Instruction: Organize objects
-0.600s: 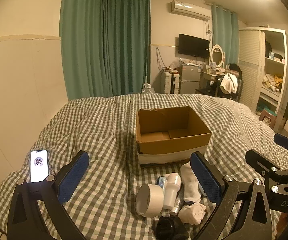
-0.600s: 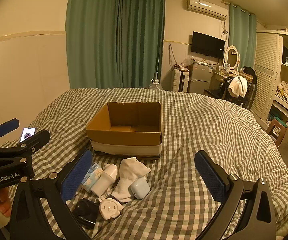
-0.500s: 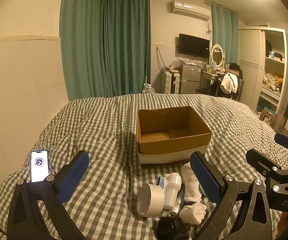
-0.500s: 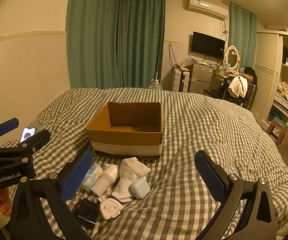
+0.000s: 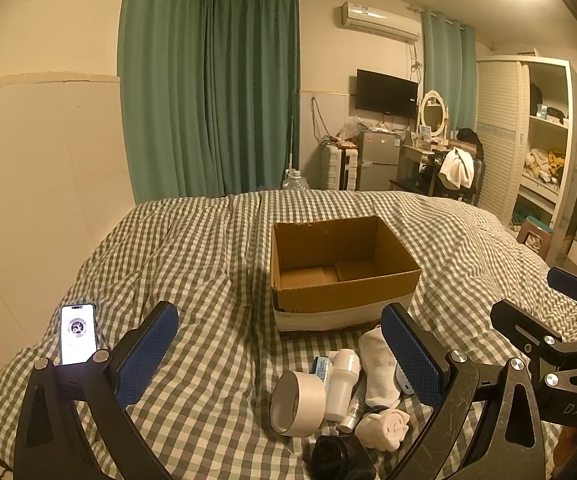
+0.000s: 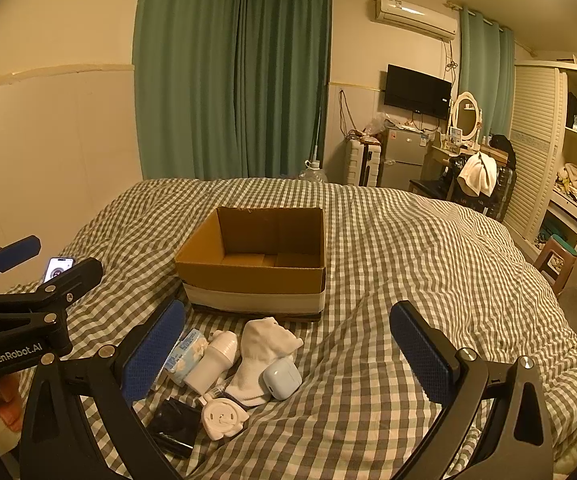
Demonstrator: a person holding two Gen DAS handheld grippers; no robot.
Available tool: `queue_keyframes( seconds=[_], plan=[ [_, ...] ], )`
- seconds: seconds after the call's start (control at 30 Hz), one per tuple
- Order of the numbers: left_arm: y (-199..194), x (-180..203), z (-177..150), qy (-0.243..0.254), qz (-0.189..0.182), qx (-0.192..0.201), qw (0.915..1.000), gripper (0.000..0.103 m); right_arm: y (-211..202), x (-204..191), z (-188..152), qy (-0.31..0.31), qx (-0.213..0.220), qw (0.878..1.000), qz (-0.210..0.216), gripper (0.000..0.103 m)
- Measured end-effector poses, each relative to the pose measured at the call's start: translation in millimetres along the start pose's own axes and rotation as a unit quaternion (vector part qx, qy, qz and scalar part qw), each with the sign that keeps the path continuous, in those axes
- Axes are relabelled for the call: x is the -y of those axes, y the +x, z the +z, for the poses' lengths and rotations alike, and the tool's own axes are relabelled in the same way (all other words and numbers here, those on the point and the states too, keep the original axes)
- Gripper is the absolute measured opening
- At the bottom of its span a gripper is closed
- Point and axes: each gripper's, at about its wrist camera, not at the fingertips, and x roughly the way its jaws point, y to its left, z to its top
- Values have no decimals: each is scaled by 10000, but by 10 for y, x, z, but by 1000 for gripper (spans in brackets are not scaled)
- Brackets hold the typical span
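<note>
An open, empty cardboard box (image 5: pixel 344 276) (image 6: pixel 256 260) stands on the checked bed. In front of it lies a small pile: a tape roll (image 5: pixel 296 402), a white bottle (image 5: pixel 342 382) (image 6: pixel 212 362), a white sock (image 5: pixel 376 368) (image 6: pixel 262 350), a tissue pack (image 6: pixel 184 354), a pale blue earbud case (image 6: pixel 282 378), a white round toy (image 5: pixel 384 428) (image 6: pixel 222 420) and a black object (image 5: pixel 338 458) (image 6: pixel 174 426). My left gripper (image 5: pixel 280 354) is open and empty above the pile's left side. My right gripper (image 6: pixel 288 354) is open and empty above the pile.
A phone (image 5: pixel 78 334) with its screen lit lies on the bed (image 5: pixel 192 264) at the left near the wall. Beyond the bed's foot stand green curtains, a small fridge (image 5: pixel 378 164), a dressing table and an open wardrobe (image 5: pixel 544 152) on the right.
</note>
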Motion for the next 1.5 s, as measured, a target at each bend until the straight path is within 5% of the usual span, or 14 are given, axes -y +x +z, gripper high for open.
queue_keyframes(
  seconds=[0.83,1.23,1.33,1.5],
  plan=[
    [165,-42,-84,-89,209,-260,9994,103,81,-17,-53,-153,-146,9993,322,102],
    [700,48,-500,58,81,-1084,9941,102,524,10,-216,-182,-691,9969,341,101],
    [860,158,-682,315,73,-1382,9899,90,699,28,-292,-170,-899,9953,310,99],
    [1079,175,-882,446,-94,-1830,9821,29,946,29,-390,-220,-1192,9923,272,99]
  ],
)
